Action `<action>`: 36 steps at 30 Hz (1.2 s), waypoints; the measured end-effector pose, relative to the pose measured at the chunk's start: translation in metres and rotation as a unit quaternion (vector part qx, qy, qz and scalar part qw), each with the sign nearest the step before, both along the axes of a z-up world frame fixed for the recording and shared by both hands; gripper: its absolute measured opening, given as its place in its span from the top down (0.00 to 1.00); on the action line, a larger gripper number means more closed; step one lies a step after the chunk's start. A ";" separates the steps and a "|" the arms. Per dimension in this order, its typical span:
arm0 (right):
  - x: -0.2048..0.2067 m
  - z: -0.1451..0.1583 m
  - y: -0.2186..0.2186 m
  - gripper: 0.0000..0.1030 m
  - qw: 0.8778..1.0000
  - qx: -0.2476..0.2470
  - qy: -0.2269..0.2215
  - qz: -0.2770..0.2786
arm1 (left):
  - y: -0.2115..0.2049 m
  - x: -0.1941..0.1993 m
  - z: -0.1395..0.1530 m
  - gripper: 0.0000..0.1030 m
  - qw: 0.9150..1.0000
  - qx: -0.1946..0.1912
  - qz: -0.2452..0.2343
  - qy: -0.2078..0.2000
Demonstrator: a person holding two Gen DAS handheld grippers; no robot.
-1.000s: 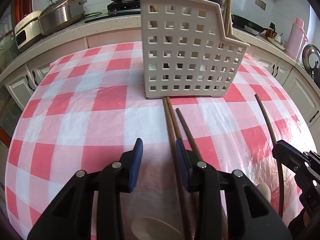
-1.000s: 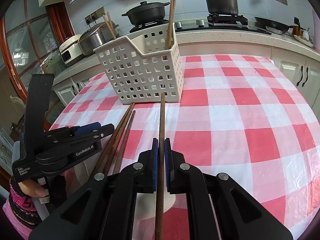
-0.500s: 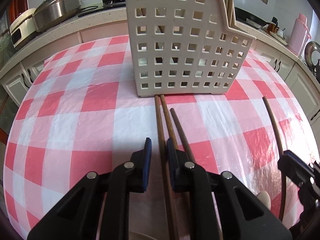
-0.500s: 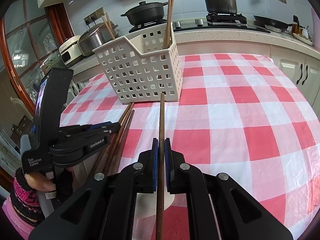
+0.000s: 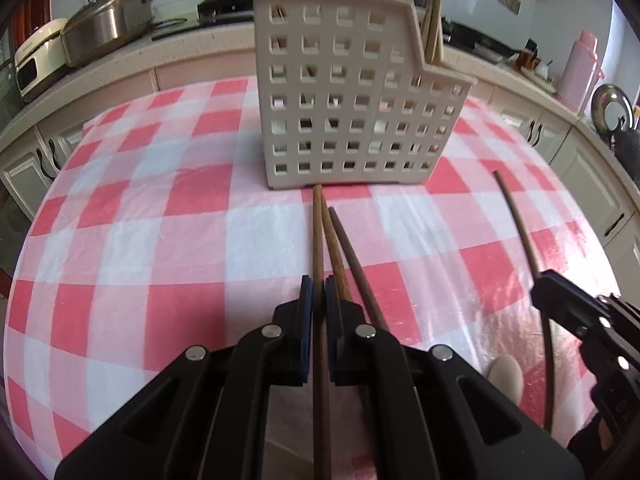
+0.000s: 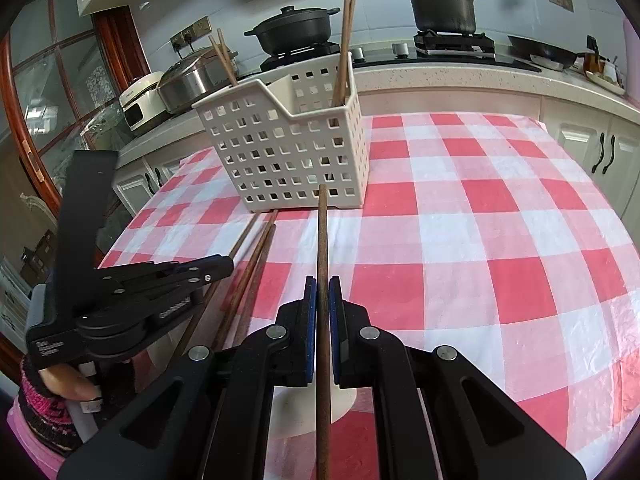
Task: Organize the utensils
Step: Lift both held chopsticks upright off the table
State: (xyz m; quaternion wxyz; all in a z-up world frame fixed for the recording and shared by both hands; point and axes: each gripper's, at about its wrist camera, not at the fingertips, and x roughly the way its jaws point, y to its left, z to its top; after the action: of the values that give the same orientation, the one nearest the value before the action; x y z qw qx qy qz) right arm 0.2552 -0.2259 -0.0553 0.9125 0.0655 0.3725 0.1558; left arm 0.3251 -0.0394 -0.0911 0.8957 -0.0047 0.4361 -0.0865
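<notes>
Chopsticks: the left gripper [image 5: 319,292] is pinching one brown chopstick [image 5: 317,236], tip just short of the white basket [image 5: 352,96], with two loose chopsticks [image 5: 348,256] beside it on the checked tablecloth [image 5: 160,240]. The right gripper [image 6: 322,292] is clamped on a darker chopstick [image 6: 322,236] pointing at the same basket, and more sticks stand inside it, looks like four.

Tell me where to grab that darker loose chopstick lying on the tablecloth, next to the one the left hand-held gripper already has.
Take the darker chopstick on its bare stretch partway along the shaft, coming down from above with the fingers straddling it crosswise. It lies flat, so only its sides offer purchase. Its near end slips under the left hand-held gripper, and a lighter chopstick crowds its left side, so enter from the right.
</notes>
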 end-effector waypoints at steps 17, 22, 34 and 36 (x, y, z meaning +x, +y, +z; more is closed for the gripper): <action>-0.016 0.037 0.004 0.94 0.999 0.001 -0.047 0.001 | 0.028 -0.065 0.063 0.94 0.993 -0.021 0.008 -0.114; -0.022 0.045 0.008 0.94 0.998 -0.003 -0.059 0.003 | 0.035 -0.088 0.081 0.94 0.988 -0.024 0.011 -0.150; -0.036 0.065 0.020 0.94 0.996 -0.014 -0.088 0.007 | 0.052 -0.116 0.102 0.94 0.979 -0.020 0.036 -0.199; -0.037 0.067 0.022 0.94 0.996 -0.015 -0.090 0.007 | 0.055 -0.120 0.104 0.94 0.978 -0.021 0.039 -0.204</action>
State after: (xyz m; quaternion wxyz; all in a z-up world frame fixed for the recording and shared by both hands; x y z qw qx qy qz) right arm 0.2185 -0.2036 0.0115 0.9420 0.0348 0.2917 0.1622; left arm 0.2052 0.0152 0.0130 0.9683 -0.0228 0.2415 -0.0603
